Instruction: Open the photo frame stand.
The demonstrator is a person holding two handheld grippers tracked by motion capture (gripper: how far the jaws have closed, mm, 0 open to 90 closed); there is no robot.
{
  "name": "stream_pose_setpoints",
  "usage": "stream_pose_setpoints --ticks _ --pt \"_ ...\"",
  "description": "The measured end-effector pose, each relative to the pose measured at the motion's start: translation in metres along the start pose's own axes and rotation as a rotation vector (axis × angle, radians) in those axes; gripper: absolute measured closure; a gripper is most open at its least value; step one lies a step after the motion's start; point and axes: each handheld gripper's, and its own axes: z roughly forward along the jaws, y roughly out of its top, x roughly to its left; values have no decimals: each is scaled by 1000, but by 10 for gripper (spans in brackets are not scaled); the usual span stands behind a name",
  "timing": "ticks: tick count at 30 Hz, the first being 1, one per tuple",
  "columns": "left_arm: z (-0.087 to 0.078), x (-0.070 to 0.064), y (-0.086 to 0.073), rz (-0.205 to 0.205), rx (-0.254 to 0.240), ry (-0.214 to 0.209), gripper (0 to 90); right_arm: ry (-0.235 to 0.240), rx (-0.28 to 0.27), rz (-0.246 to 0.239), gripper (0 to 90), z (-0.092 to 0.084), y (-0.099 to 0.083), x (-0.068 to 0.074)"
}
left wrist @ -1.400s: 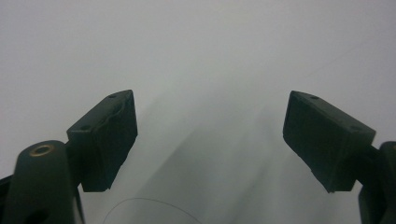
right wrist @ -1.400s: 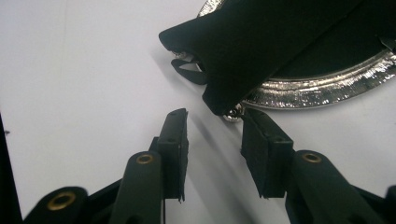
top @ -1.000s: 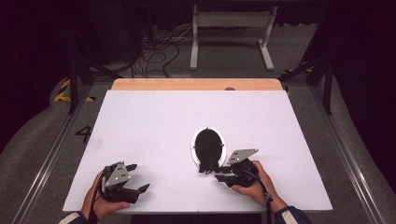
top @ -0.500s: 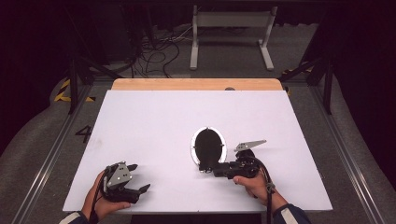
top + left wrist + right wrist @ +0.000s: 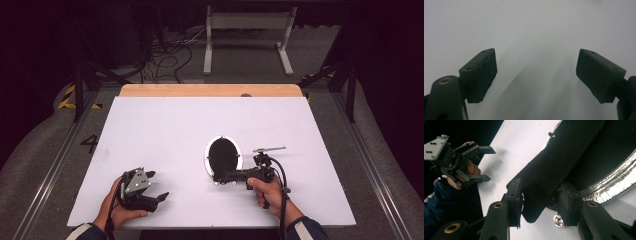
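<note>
A small black pan (image 5: 222,155) with a shiny silver rim (image 5: 614,187) lies on the white table (image 5: 165,130), right of the middle. Its flat black handle (image 5: 554,162) points toward the near edge. My right gripper (image 5: 221,179), rolled onto its side, comes in from the right and is shut on the end of that handle (image 5: 225,176). In the right gripper view, one jaw sits on each side of the handle. My left gripper (image 5: 157,186) rests at the near left with its jaws open and only bare table (image 5: 534,50) between them.
The left hand and its gripper (image 5: 489,164) are also in the right gripper view, off to the left. A wooden strip (image 5: 210,90) runs along the table's far edge. Beyond it are a metal stand (image 5: 247,30) and loose cables (image 5: 165,55) on the floor.
My right hand has rolled its gripper onto its side, so the grey plate now stands edge-on, and has slid slightly left onto the pan's handle. The pan and my left gripper have stayed put.
</note>
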Motion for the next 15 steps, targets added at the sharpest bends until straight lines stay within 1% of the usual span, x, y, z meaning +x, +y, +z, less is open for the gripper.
stream_pose_setpoints --ticks 1,2,3,5,8,10,11,12,13,14,15 --pt "4 3 5 -11 -5 5 180 6 -6 7 568 0 1 -1" --pt "8 5 10 -26 -12 -3 183 6 -13 16 556 1 2 -1" --pt "12 7 14 -29 -17 -10 184 6 -12 28 543 2 4 -1" --pt "20 10 24 -41 -27 -33 190 10 -14 30 531 4 7 -2" --pt "35 13 37 -45 -35 -62 190 27 -32 59 563 5 8 -8" --pt "46 14 45 -51 -37 -90 190 45 -39 69 583 5 8 -12" --pt "51 15 48 -59 -36 -114 189 49 -43 69 592 5 8 -12" --pt "59 18 53 -68 -22 -167 188 46 -42 66 598 5 8 -13" --pt "63 18 55 -74 -18 -185 183 41 -38 57 604 5 8 -12" --pt "70 19 61 -86 -24 -193 182 40 -36 53 610 5 8 -11" --pt "70 19 61 -86 -24 -193 184 42 -32 40 620 5 9 -12"
